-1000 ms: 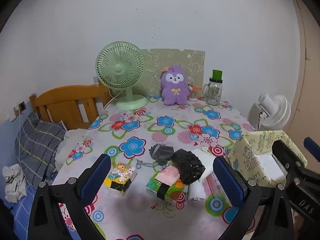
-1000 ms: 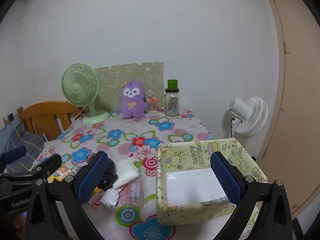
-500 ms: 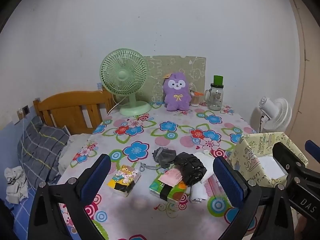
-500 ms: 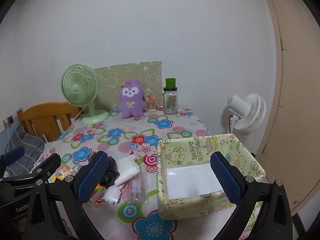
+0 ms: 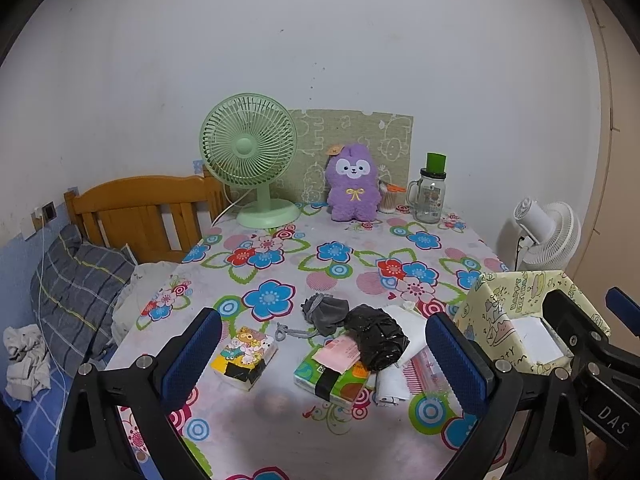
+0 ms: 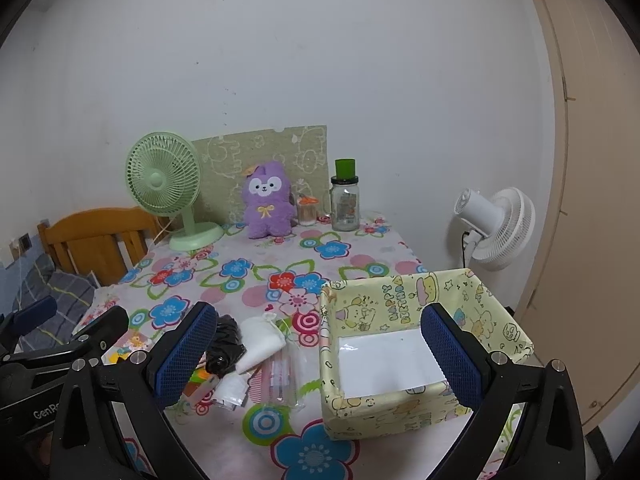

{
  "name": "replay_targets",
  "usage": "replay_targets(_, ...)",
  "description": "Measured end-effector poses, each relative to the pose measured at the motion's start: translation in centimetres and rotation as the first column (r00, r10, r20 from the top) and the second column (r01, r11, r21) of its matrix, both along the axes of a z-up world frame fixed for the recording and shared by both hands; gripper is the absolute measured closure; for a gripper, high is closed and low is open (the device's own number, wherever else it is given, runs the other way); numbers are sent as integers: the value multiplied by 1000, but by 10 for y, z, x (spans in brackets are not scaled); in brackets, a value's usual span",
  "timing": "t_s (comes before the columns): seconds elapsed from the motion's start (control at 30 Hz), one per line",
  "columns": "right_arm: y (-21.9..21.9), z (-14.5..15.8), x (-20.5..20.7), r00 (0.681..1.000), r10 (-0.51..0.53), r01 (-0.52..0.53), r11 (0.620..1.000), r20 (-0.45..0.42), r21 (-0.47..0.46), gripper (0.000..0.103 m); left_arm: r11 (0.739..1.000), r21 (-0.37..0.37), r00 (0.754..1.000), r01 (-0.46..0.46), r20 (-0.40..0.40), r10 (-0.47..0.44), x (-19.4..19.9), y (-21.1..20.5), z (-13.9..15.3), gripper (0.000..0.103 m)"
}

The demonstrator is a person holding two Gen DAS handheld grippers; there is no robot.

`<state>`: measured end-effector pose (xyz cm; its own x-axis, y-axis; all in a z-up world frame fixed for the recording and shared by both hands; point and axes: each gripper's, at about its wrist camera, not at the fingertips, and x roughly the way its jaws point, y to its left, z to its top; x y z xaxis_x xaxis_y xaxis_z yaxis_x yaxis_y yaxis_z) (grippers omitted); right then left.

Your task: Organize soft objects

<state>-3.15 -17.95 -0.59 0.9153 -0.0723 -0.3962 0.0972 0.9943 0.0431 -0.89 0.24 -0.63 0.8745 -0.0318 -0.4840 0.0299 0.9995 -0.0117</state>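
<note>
Both grippers gape empty: left gripper (image 5: pixel 322 354), right gripper (image 6: pixel 318 354). The pile of soft items (image 5: pixel 360 344) lies at lower centre between the left's fingers, so the left is nearer. The yellow box (image 6: pixel 404 308) fills the right view's lower right.

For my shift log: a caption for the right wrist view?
Open right gripper above the empty yellow box, soft items piled beside it.

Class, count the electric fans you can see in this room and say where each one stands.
2. The green fan stands at the table's far end, left of the purple plush toy. The white fan stands off the table, beyond its right edge. Others may be out of view.
</note>
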Motion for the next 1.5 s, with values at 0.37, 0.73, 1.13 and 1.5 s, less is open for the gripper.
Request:
replay_targets(0.37,-3,2,0,1000,-8,8,1000,14,0,0,1000,4,1000,9,-6,-9,0,-2,2,1)
replay_targets(0.73,-3,4,-2,1000,-14,14,1000,21,1,0,1000,6,1000,19,-13,-19,1,-2,1,1)
replay_targets(1.13,-3,4,-4,999,-6,5,1000,33,8,0,999,14,999,38,-4,-38,0,-6,1,1)
replay_targets(1.5,-4,4,-6,999,-17,16,1000,36,2,0,999,14,999,40,1,-40,0,-9,1,1)
